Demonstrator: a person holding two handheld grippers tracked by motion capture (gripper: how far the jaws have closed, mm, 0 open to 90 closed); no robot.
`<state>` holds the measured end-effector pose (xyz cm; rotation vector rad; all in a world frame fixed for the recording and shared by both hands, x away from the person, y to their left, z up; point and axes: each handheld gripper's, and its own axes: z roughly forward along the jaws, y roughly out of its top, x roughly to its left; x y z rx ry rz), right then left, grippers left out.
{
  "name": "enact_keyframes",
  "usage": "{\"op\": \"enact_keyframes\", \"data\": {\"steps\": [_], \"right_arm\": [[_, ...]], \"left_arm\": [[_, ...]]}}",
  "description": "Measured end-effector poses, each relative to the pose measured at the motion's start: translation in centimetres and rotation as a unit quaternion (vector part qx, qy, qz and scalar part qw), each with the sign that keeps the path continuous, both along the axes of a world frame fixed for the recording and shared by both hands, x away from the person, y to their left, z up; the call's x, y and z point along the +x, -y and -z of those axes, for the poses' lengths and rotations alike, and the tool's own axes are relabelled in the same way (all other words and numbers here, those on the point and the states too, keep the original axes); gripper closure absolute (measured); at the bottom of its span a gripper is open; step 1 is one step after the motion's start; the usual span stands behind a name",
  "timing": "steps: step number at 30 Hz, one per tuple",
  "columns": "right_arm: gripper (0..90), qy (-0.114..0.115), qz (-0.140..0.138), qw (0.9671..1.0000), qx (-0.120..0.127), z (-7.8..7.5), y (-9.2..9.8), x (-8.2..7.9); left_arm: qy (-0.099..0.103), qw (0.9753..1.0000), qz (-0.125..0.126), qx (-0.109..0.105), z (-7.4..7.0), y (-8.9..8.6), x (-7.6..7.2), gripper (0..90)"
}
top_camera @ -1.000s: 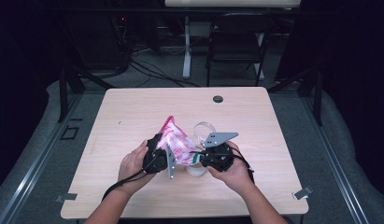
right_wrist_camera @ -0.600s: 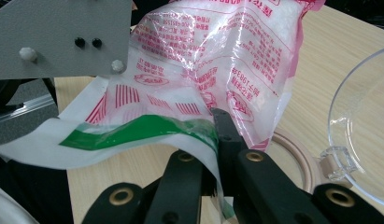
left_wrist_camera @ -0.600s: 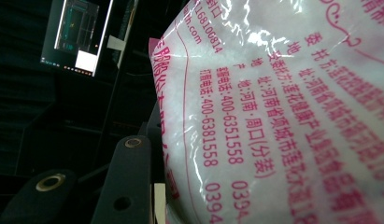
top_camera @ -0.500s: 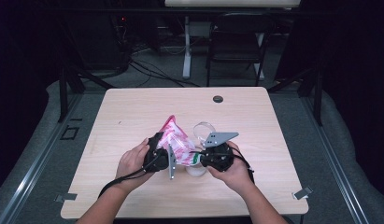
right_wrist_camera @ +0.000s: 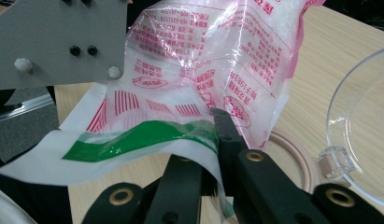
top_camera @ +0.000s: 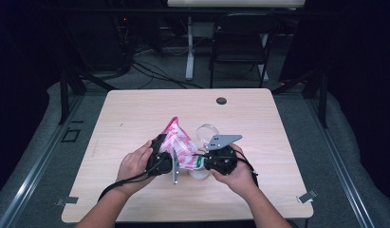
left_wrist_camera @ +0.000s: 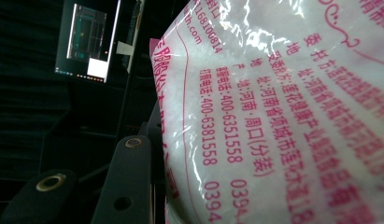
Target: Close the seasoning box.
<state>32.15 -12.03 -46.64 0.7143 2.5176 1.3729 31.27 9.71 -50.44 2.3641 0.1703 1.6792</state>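
Pink-printed plastic bag (top_camera: 179, 145) of white granules held up between both grippers, just above the surface (top_camera: 135, 114).
Left gripper (top_camera: 170, 164) clamps its side, right gripper (right_wrist_camera: 213, 135) pinches the green-striped edge; opening appears in hand. Next, likely tipping toward the clear jar (right_wrist_camera: 362, 135) nearby. Both hands angle inward.

Bag (top_camera: 177, 144) between left gripper (top_camera: 162, 160) and right gripper (top_camera: 216, 159), clear container (top_camera: 206, 130) on table (top_camera: 259, 123) just behind bag
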Motion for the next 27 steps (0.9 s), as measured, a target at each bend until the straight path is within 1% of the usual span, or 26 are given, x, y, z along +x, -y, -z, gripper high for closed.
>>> {"op": "enact_keyframes", "data": {"steps": [1,5,9,15,21,23,24,27], "right_arm": [[90.0,0.0,0.0,1.0,0.0,0.01,-0.01,0.0],[89.9,0.001,0.0,1.0,0.0,0.01,-0.04,-0.02],[89.9,0.001,0.001,1.0,-0.001,0.06,-0.08,-0.01],[89.9,0.002,0.002,1.0,0.0,0.04,-0.05,-0.02],[90.0,0.003,0.001,1.0,0.0,0.0,-0.03,-0.03],[89.9,0.004,0.001,1.0,0.001,-0.03,-0.01,-0.04],[89.9,0.004,0.0,1.0,0.001,-0.04,0.0,-0.03],[90.0,0.004,0.002,1.0,0.003,-0.06,0.0,-0.05]], "left_arm": [[0.004,1.0,0.002,0.004,-0.05,0.01,-0.01,61.6],[0.005,0.9999,0.002,0.009,-0.1,0.03,-0.02,61.6],[0.013,0.9997,0.002,0.022,-0.16,0.11,-0.15,61.6],[0.015,0.9995,0.003,0.027,-0.28,0.13,-0.15,61.6],[0.024,0.9992,0.006,0.033,-0.36,0.18,-0.23,61.6],[0.023,0.9992,0.005,0.031,-0.39,0.18,-0.26,61.6],[0.028,0.999,0.007,0.035,-0.48,0.19,-0.25,61.6],[0.031,0.9987,0.009,0.039,-0.59,0.19,-0.22,61.6]]}}
